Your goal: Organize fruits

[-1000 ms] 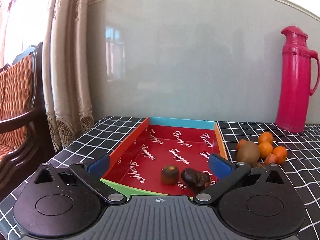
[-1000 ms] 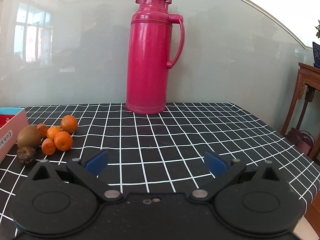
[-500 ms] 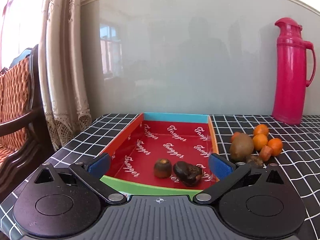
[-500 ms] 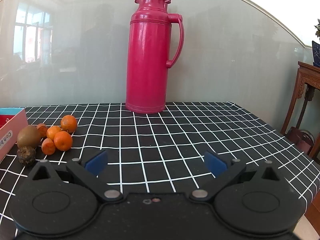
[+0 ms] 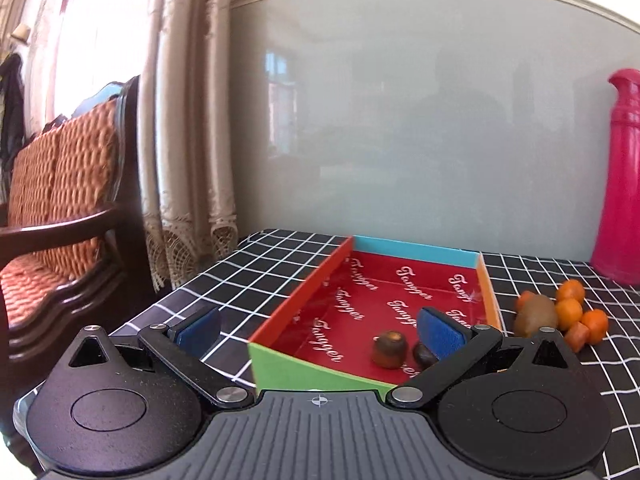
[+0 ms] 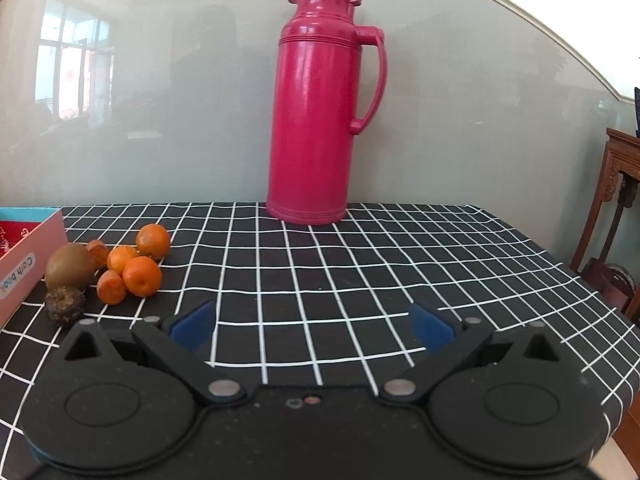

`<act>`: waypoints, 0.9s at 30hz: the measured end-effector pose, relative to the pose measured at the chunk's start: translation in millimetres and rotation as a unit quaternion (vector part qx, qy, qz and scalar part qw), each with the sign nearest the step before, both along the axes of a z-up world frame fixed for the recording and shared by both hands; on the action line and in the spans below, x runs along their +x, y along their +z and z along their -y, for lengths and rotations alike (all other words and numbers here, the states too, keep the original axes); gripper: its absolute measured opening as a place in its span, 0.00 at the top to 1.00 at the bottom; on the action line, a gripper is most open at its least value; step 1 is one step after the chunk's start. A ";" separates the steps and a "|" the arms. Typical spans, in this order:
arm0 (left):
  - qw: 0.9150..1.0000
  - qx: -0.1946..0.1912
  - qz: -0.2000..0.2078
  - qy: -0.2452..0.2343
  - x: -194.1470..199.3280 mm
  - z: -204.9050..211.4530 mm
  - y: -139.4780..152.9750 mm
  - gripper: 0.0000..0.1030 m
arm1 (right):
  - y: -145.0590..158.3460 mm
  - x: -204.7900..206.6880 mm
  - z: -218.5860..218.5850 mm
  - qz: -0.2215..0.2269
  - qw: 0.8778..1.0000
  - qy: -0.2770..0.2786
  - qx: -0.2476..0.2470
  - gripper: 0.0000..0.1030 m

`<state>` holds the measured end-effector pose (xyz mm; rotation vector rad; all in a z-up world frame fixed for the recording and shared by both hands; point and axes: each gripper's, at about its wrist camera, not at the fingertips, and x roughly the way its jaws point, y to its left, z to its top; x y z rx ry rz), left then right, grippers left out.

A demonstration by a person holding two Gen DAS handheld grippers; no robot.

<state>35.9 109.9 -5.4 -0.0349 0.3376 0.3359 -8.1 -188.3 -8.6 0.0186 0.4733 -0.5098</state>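
A shallow red box [image 5: 400, 300] with coloured walls lies on the checked table and holds two dark brown fruits [image 5: 390, 349]; the second one [image 5: 424, 354] is partly hidden by my left finger. My left gripper [image 5: 320, 330] is open and empty, at the box's near left corner. A kiwi [image 5: 535, 315] and several small oranges [image 5: 570, 312] lie right of the box. In the right wrist view the kiwi [image 6: 70, 266], oranges [image 6: 142, 276] and a dark rough fruit [image 6: 64, 305] sit at left. My right gripper [image 6: 312, 326] is open and empty over bare cloth.
A tall pink thermos [image 6: 322, 112] stands at the back by the glossy wall. A wooden chair [image 5: 52, 220] and curtain [image 5: 188, 120] are left of the table. The box's pink side wall [image 6: 28, 264] shows at the right view's left edge. A wooden stand [image 6: 618, 216] is off the right.
My left gripper has swung to the left, so the box and fruits now sit right of centre and the chair fills more of the view. The right gripper has not moved.
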 end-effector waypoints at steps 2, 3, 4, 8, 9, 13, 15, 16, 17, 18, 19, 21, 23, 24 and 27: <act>1.000 -0.006 -0.008 -0.005 -0.7 -5.5 0.3 0.00 | -0.3 1.6 -2.7 0.005 1.000 0.004 0.005 0.00; 1.000 -0.007 -0.011 -0.005 -0.5 -7.8 0.4 0.00 | -0.8 3.2 -3.6 0.006 1.000 0.007 0.012 0.00; 1.000 -0.007 -0.012 -0.003 -0.8 -9.9 0.5 0.00 | -1.5 5.2 -5.1 0.006 1.000 0.011 0.017 0.00; 1.000 -0.013 -0.003 0.007 -3.8 -16.3 2.6 0.00 | -3.2 10.1 -12.3 0.015 0.999 0.021 0.033 0.00; 1.000 -0.009 -0.003 0.009 -3.9 -16.5 2.5 0.00 | -4.6 12.0 -13.6 0.015 0.999 0.023 0.039 0.00; 1.000 0.000 -0.008 0.008 -2.8 -19.0 1.8 0.00 | -10.0 21.1 -19.1 0.006 0.997 0.045 0.063 0.00; 1.000 0.007 -0.010 0.011 -2.5 -21.4 1.2 0.00 | -10.8 23.4 -26.7 0.006 0.997 0.055 0.048 0.00; 1.000 0.008 -0.011 0.012 -2.4 -22.6 1.2 0.00 | -11.5 25.7 -31.0 0.002 0.997 0.059 0.040 0.00; 1.000 0.009 -0.012 0.013 -2.3 -24.6 1.1 0.00 | -11.9 27.7 -35.0 0.000 0.997 0.065 0.034 0.00; 1.000 0.009 -0.012 0.014 -2.1 -26.2 0.5 0.00 | -12.3 28.9 -39.2 0.001 0.997 0.072 0.026 0.00; 1.000 0.011 -0.014 0.017 -1.4 -28.1 -0.6 0.00 | -12.8 30.3 -43.3 0.002 0.997 0.077 0.019 0.00; 0.999 0.013 -0.024 0.019 0.9 -32.6 -3.4 0.00 | -13.8 34.6 -49.0 -0.002 0.997 0.082 0.010 0.00; 0.999 0.016 -0.023 0.024 0.2 -37.3 -3.7 0.00 | -13.9 38.7 -52.6 -0.004 0.996 0.089 0.011 0.00; 0.999 0.017 -0.022 0.023 -0.2 -39.6 -4.2 0.00 | -13.4 41.3 -53.7 -0.003 0.996 0.093 0.013 0.00; 0.999 0.012 -0.028 0.023 0.3 -48.7 -6.1 0.00 | -15.0 48.5 -59.7 -0.002 0.995 0.100 0.010 0.00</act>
